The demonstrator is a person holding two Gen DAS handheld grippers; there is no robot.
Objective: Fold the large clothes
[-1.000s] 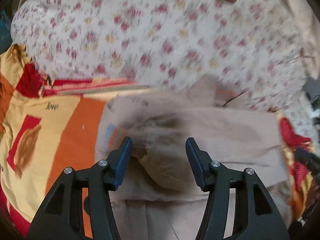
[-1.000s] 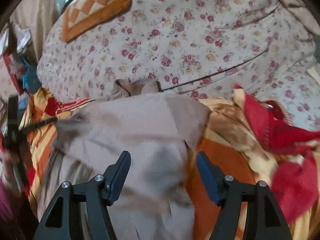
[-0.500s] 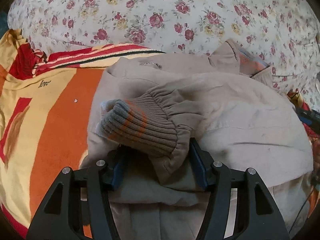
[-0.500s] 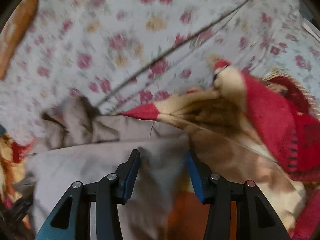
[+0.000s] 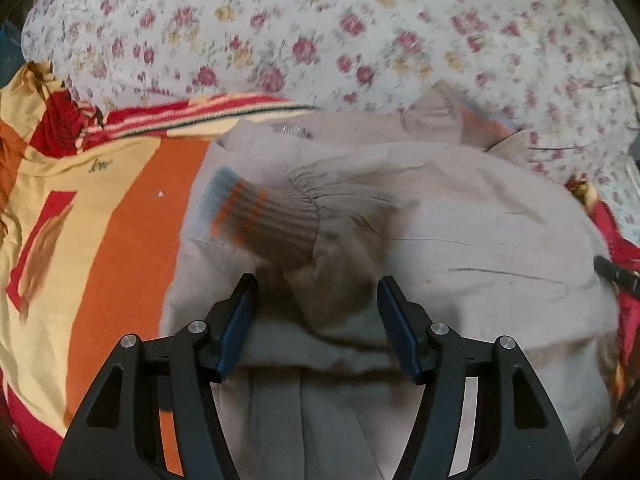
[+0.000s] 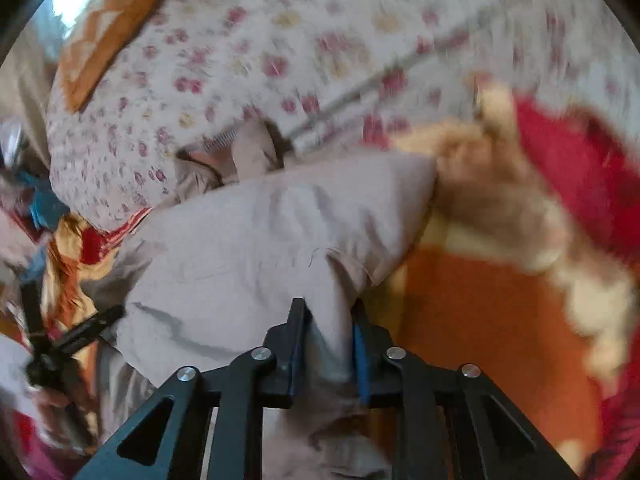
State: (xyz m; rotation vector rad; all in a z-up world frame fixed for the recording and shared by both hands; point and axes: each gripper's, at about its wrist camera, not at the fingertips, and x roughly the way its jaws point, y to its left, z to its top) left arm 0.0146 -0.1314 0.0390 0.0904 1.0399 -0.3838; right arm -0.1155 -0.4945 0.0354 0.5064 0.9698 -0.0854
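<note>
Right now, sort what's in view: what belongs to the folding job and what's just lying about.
For the job:
- beige jacket
- its ribbed cuff
- left gripper, open
- right gripper, shut on the jacket

Lying about:
- orange blanket
- floral sheet
- orange cushion

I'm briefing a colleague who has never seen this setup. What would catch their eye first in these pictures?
Probably the beige jacket spread across the middle of a loud orange, yellow and red blanket, with a rose-print sheet behind. Next, its ribbed cuff with orange and blue stripes, lying just ahead of the open left gripper. In the right wrist view, the right gripper is pinched shut on a fold at the jacket's edge.
</note>
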